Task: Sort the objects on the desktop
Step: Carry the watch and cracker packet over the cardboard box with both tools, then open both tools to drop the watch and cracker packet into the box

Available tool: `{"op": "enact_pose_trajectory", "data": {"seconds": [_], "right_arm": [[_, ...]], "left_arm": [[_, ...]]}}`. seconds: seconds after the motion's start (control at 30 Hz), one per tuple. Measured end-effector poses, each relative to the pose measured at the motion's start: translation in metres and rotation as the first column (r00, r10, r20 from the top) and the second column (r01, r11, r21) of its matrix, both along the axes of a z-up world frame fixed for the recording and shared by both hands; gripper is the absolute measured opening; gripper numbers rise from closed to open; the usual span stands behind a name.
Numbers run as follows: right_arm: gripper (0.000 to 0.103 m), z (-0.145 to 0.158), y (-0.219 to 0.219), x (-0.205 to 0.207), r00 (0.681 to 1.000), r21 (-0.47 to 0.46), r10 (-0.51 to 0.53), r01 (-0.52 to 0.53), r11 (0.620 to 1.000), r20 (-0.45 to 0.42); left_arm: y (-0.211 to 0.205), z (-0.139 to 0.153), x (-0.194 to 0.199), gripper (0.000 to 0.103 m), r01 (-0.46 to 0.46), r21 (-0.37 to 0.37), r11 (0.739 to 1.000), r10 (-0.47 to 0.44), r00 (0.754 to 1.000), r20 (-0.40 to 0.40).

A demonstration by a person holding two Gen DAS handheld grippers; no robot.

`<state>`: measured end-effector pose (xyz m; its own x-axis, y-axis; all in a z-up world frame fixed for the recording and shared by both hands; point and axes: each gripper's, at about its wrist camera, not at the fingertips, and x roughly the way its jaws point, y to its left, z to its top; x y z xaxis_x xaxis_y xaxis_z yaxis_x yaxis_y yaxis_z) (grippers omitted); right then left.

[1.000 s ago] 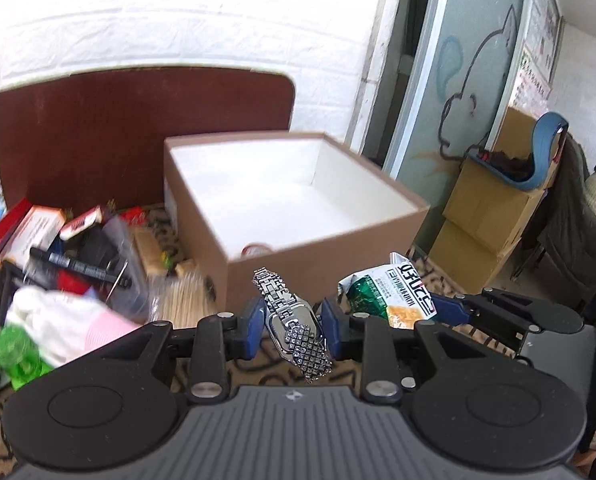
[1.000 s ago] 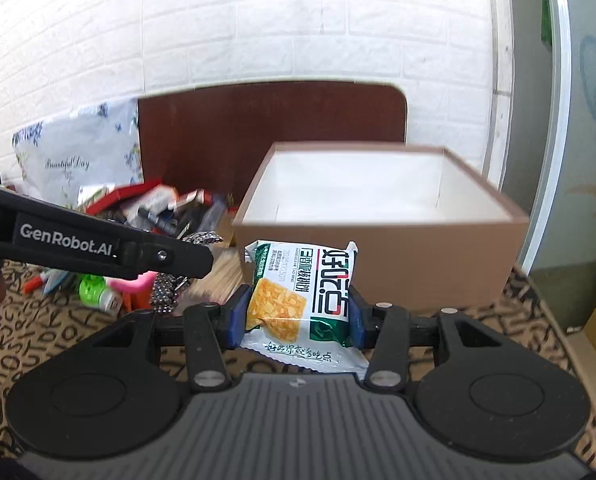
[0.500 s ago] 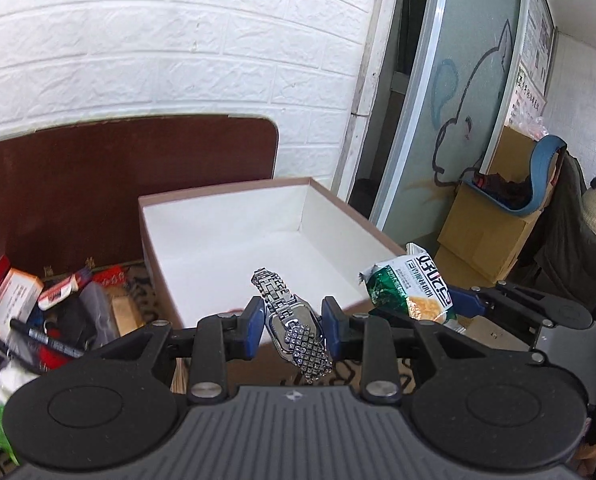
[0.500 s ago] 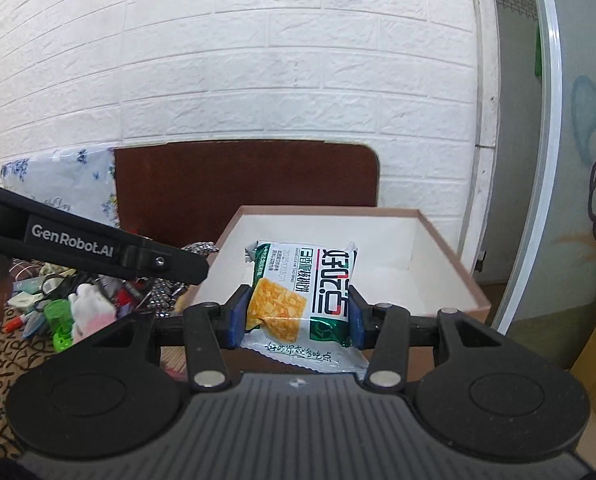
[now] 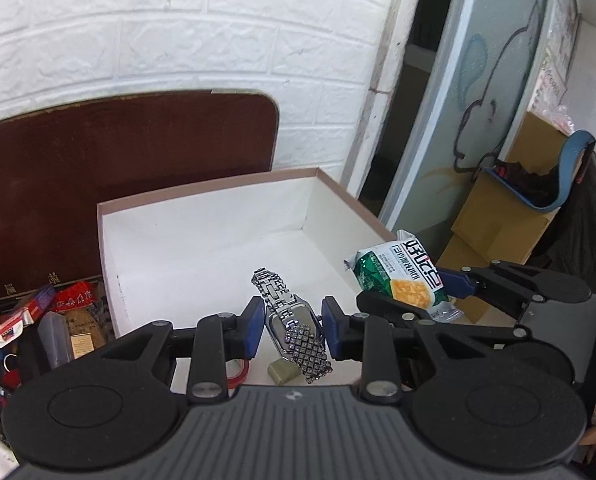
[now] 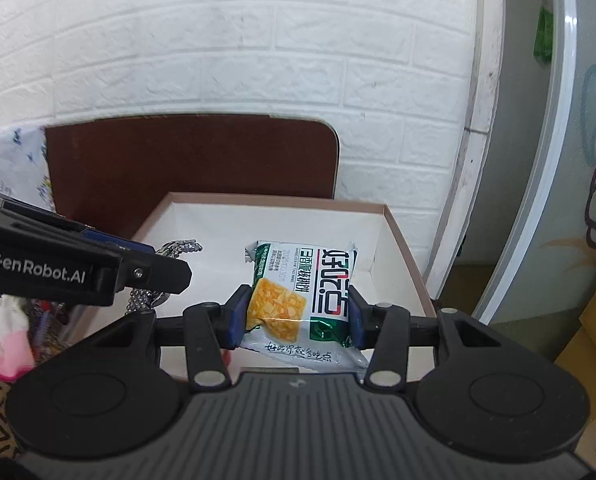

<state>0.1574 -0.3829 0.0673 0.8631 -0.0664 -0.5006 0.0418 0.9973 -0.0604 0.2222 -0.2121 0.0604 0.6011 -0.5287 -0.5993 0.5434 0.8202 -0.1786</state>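
the left gripper [image 5: 293, 326] is clenched on a silver watch [image 5: 291, 326], its blue pads pressing the case from both sides while the bracelet runs tilted, one end rising ahead of the fingers and the studded end hanging back toward the camera. the right gripper [image 6: 293, 314] is clamped on a snack packet [image 6: 298, 300], green and white with a yellow biscuit printed on it, held flat between the pads with its sealed lower edge sticking out toward the camera. both loads hang over the open cardboard box [image 5: 201, 200], brown outside and white inside, which sits against a dark brown board [image 5: 97, 152] leaning on the white brick wall [image 5: 177, 28]. on the box floor below the watch lie a small olive block [image 5: 283, 370] and a red ring [image 5: 237, 374], partly hidden by the gripper. in the left view the right gripper holds the packet just beside the box's right wall. left of the box is a heap of small packets and pens [image 5: 29, 320]; a pink and white glove [image 6: 11, 340] lies there too
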Motion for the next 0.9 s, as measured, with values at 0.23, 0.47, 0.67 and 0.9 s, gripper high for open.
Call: {"op": "enact_pose_trajectory", "data": {"seconds": [0.23,0.47,0.67,0.9], "right_arm": [[0.047,-0.021,-0.015,0.051,0.99,-0.016,-0.003,0.001,1.0,-0.138],[0.047,-0.029,-0.031,0.099,0.969,-0.039,-0.001,-0.008,0.999,-0.246],[0.047,-0.042,-0.039,0.136,0.937,-0.05,-0.003,-0.016,0.999,-0.349],[0.047,-0.061,-0.04,0.159,0.891,-0.089,-0.004,-0.041,0.995,-0.455]], "left_arm": [[-0.017,-0.025,0.051,0.032,-0.042,0.034,0.999,0.046,0.992,-0.115],[-0.034,-0.041,0.095,0.032,-0.075,0.067,0.995,0.087,0.979,-0.184],[-0.038,-0.056,0.121,0.032,-0.097,0.084,0.992,0.114,0.966,-0.231],[-0.044,-0.075,0.136,0.03,-0.074,0.11,0.991,0.101,0.959,-0.265]]}}
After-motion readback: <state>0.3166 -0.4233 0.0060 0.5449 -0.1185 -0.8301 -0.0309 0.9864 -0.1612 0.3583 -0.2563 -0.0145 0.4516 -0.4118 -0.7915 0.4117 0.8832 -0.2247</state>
